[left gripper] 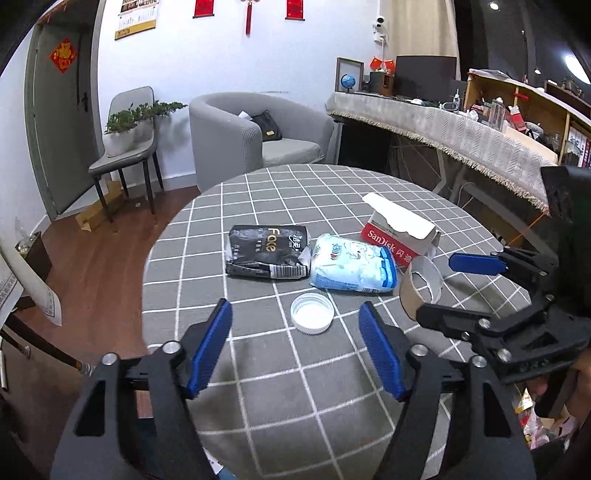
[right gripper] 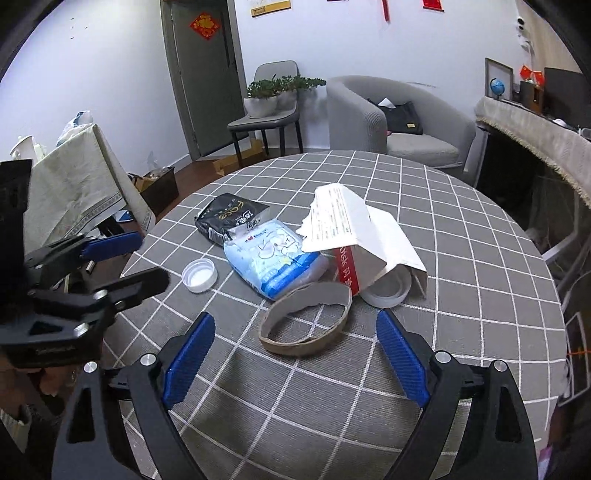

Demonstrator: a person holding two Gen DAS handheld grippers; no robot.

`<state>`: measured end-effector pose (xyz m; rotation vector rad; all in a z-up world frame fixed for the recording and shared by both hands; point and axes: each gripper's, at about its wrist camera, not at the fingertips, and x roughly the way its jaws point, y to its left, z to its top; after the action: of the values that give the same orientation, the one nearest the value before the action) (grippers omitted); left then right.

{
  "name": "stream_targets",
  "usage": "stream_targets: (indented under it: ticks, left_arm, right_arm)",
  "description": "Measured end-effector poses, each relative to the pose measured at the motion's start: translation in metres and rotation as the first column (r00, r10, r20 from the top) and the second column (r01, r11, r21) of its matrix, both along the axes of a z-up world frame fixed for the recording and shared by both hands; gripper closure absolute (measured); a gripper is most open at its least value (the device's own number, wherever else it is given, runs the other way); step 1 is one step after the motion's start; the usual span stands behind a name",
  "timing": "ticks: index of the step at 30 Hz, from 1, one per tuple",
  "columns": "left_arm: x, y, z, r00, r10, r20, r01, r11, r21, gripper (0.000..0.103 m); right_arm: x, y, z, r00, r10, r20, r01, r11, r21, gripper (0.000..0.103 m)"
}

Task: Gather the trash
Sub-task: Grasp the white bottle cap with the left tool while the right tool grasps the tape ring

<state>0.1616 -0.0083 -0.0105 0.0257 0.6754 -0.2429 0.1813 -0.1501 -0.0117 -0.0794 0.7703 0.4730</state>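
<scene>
Where legible: red carton (left gripper: 391,242) reads "SanDisk"; black pack (left gripper: 267,251) reads "Face"

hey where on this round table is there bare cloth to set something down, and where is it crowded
Free: the far half of the table beyond the black packet and the torn SanDisk box, and the near strip between the white cap and the table's edge. Crowded: the middle, where black packet, blue tissue pack, box and cardboard ring cluster, some touching.

White walls with red hangings (left gripper: 203,7); grey-green door (right gripper: 207,74); wood floor (left gripper: 107,251); grey armchair (left gripper: 255,136); chair (left gripper: 125,155) bearing potted plants (left gripper: 129,122); round bench (left gripper: 332,192) in grey checked cloth; cloth-draped side counter (left gripper: 443,129).
</scene>
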Motion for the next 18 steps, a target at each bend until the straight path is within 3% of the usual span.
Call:
stream_targets:
  ticks: [8, 18]
  left_arm:
    - [0.017, -0.013, -0.017, 0.998, -0.021, -0.065, 0.022, 1.000, 0.016, 0.041]
    - [0.024, -0.019, -0.025, 0.997, -0.043, -0.071, 0.046, 0.998, 0.042, 0.070]
  right_arm:
    - [0.006, -0.006, -0.005, 0.998, 0.034, -0.050, -0.032, 0.999, 0.036, 0.013]
    - [0.016, 0.007, -0.004, 0.997, 0.042, -0.067, -0.043, 0.999, -0.008, 0.013]
